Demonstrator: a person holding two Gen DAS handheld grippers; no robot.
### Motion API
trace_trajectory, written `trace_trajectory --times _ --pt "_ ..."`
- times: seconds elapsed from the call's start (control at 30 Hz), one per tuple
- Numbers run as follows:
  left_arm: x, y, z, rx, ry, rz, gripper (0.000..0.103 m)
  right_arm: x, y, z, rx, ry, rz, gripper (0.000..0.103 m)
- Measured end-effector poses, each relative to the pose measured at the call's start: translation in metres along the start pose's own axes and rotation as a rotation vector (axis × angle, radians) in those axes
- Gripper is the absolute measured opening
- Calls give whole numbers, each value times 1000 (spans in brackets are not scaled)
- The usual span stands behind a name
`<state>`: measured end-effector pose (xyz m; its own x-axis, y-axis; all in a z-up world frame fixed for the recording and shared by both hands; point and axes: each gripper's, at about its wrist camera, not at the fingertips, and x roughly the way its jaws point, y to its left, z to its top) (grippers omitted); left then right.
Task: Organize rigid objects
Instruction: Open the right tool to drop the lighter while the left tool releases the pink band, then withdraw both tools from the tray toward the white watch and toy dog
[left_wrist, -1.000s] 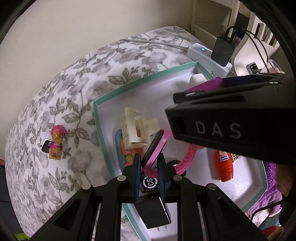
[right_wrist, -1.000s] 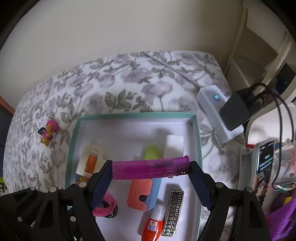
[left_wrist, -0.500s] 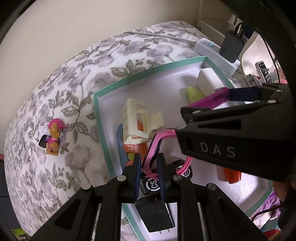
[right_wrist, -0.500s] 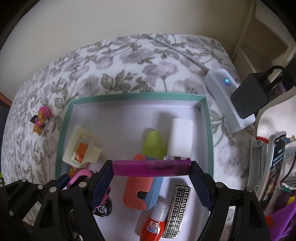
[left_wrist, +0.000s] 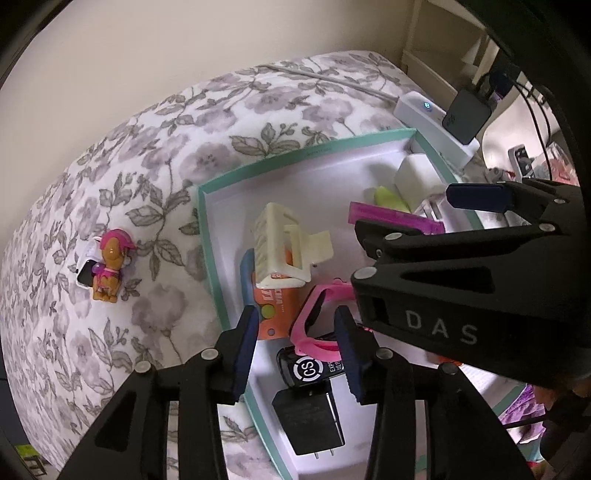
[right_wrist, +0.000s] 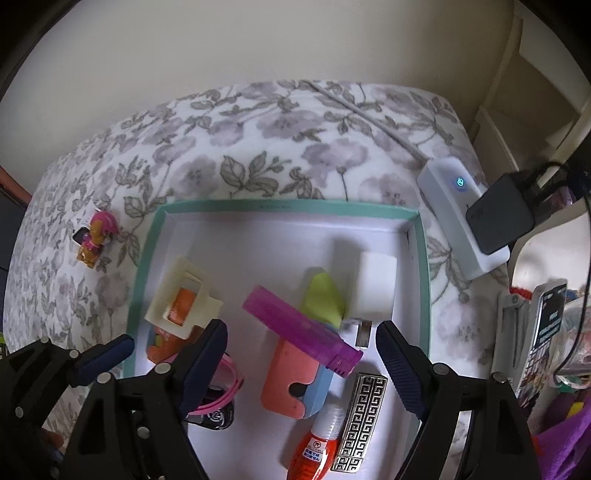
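A teal-rimmed white box (right_wrist: 280, 205) lies on the floral bedspread and holds several small items. My right gripper (right_wrist: 301, 345) is open above the box; a purple lighter (right_wrist: 301, 330) lies tilted across the pink-and-blue item (right_wrist: 293, 384) between its fingers, free of them. My left gripper (left_wrist: 297, 345) is open over the box's near corner, with the pink watch band (left_wrist: 314, 321) and a black charger (left_wrist: 308, 413) between and below its fingers. A pup toy figure (left_wrist: 109, 264) lies on the bedspread left of the box; it also shows in the right wrist view (right_wrist: 94, 243).
In the box: a cream hair clip (right_wrist: 183, 299), green piece (right_wrist: 325, 299), white block (right_wrist: 373, 288), patterned metal bar (right_wrist: 360, 421), orange-red bottle (right_wrist: 317, 446). A white power strip (right_wrist: 458, 218) with a black adapter (right_wrist: 500, 214) lies right of the box. Shelving stands far right.
My right gripper has opened and dropped the purple lighter into the box. My left gripper has opened and released the pink watch band and black charger.
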<state>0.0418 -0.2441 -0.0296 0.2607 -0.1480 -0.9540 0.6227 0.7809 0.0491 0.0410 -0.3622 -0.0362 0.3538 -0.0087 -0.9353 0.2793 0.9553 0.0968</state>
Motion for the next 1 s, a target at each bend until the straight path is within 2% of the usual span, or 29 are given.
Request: trace_trajectory --times 0.27,0.5,0.53,0.57,0.63,0.83,0.87,0.93,1.0 --pt "-27 29 8 -98 -57 -22 48 -40 1 8 19 -115 -22 85" --pt "-46 79 13 -241 -113 24 49 -55 9 13 19 -168 -24 85" --pt "-48 90 13 -275 -118 32 54 -53 11 13 15 -160 -24 85" --pt "-48 96 13 -293 -119 38 69 -51 14 13 9 -154 -25 85" --pt "-49 112 12 -338 -128 59 77 -45 20 13 -9 -140 -29 85" --pt "-53 157 6 -459 -137 86 77 -40 38 16 -42 -139 -28 86" --pt "-53 164 5 -476 -137 87 77 -40 41 17 -47 -140 -28 87" --pt "-54 177 2 -511 -139 93 77 -39 49 18 -62 -145 -32 98" --pt "-55 188 -2 -541 -140 100 77 -39 58 18 -83 -151 -29 98"
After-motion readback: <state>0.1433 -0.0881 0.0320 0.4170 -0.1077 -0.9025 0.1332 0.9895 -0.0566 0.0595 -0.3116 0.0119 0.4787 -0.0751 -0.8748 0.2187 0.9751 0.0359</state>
